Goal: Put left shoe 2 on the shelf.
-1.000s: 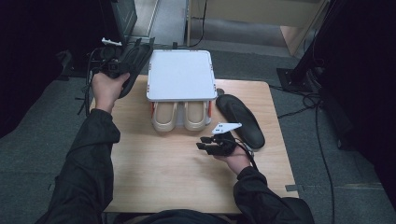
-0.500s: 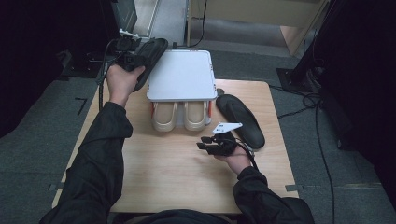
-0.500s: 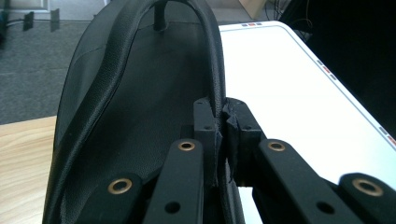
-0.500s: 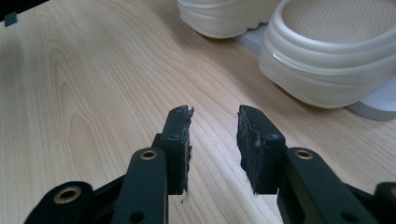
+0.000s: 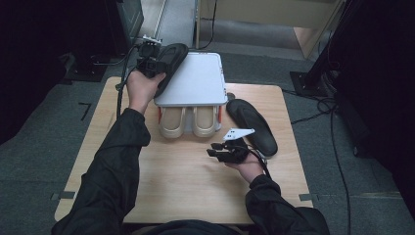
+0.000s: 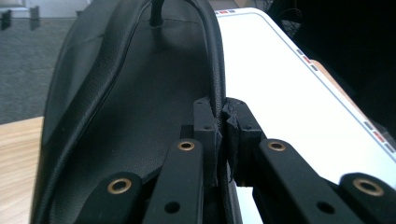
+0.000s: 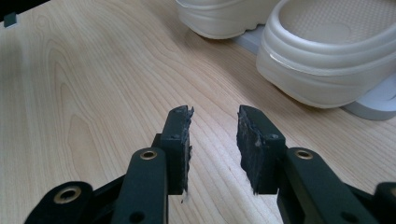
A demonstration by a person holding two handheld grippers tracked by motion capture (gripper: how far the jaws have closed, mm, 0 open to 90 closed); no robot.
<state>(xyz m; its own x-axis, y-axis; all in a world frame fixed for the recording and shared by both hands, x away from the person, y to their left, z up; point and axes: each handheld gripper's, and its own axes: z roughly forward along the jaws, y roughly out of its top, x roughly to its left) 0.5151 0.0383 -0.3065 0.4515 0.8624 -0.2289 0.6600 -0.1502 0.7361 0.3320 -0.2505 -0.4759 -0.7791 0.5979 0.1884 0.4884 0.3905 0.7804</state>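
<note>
The left hand-held gripper (image 6: 219, 135) pinches the black flat rubber sandal's (image 5: 169, 61) rim, lengthwise beside the white box lid (image 5: 193, 81); the right hand-held gripper (image 7: 214, 135) hangs open, farther off

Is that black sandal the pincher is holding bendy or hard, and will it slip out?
The black flat sandal probably bends somewhat: it looks thin, with a soft, leathery grain. It seems light, since the left gripper lifts it by its rim alone. It likely won't slip, because the jaws are clamped tight on the raised edge, though held by one side it may droop or swing.
</note>
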